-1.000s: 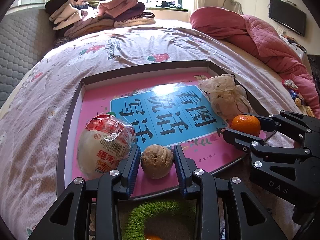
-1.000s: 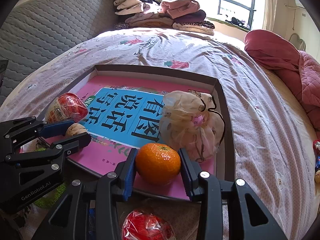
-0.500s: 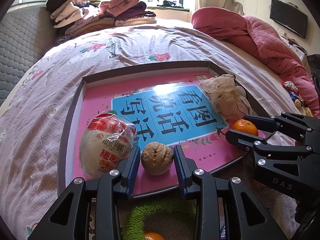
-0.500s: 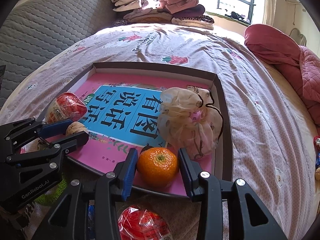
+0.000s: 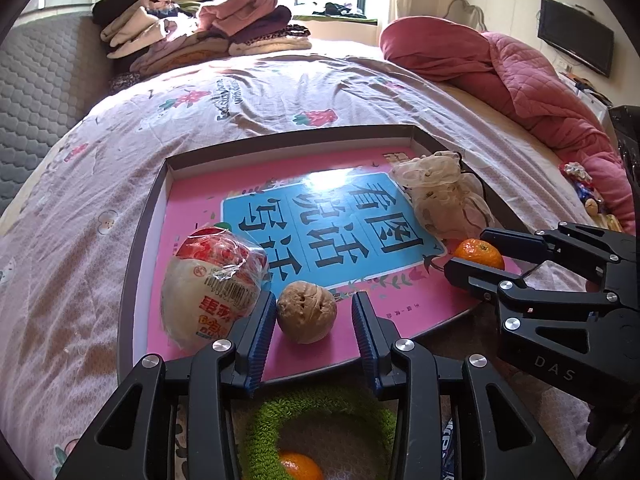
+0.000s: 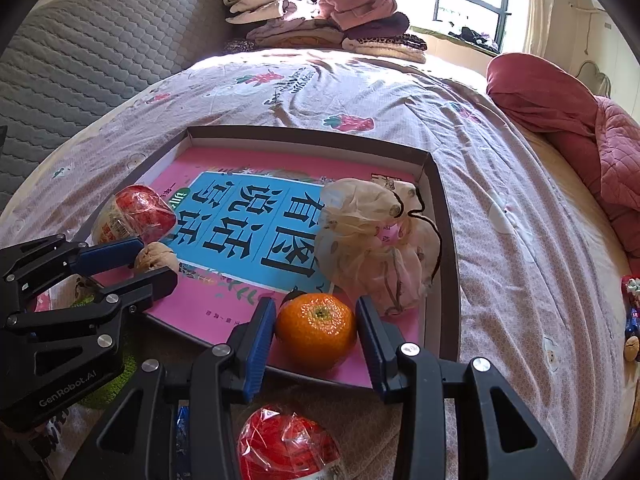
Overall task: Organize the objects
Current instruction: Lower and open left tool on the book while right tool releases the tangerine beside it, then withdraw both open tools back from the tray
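Shallow dark-rimmed cardboard tray (image 5: 144, 216) with a pink and blue printed sheet as its floor sits on the floral bedsheet (image 5: 280, 92). Left gripper (image 5: 314, 326) at the near edge, jaws parted around the round brown walnut-like ball (image 5: 306, 311); left pad close to touching, clear gap on the right, ball resting on the tray floor. Plastic-wrapped white and red bun-shaped snack (image 5: 210, 286) just left of the ball, against the left finger. Right gripper (image 6: 316, 330) at the tray's near right corner, jaws spread around the small orange tangerine (image 6: 316, 328), thin gaps either side, fruit sitting on the floor. Cream gauze drawstring pouch (image 6: 372, 240) just beyond the tangerine. Green fuzzy ring (image 5: 320, 424) and another red-wrapped snack (image 6: 286, 444) lie near, outside the tray. Folded clothes pile (image 5: 200, 28) far left, pink quilt (image 5: 520, 72) far right.
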`<state>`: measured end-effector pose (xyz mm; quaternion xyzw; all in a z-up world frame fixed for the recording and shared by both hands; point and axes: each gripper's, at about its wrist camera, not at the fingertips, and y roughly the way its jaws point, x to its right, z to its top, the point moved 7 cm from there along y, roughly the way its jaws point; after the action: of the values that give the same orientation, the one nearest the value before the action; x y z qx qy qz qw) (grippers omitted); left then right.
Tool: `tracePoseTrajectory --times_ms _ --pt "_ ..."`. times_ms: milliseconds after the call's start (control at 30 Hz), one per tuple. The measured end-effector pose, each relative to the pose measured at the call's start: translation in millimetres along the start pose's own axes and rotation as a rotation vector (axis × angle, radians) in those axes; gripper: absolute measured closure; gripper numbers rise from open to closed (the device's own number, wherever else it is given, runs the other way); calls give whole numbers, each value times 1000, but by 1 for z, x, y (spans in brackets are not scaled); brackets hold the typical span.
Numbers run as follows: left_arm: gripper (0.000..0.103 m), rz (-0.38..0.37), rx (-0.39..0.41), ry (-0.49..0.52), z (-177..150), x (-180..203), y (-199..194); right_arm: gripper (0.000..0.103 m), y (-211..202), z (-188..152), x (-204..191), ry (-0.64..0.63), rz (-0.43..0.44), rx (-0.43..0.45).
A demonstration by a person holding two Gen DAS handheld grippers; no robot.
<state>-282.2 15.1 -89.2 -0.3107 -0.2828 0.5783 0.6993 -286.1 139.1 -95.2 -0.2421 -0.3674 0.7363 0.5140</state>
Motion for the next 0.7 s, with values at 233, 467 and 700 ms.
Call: tracePoseTrajectory --times_ms 233,467,700 --pt "51 2 14 -7 0 0 -9 62 -6 2 -2 -5 -1 13" --pt "48 4 31 -19 1 -1 -20 62 -16 5 -4 -7 10 36" --pt "45 7 41 -32 2 -3 -29 62 -24 7 -7 -10 16 53"
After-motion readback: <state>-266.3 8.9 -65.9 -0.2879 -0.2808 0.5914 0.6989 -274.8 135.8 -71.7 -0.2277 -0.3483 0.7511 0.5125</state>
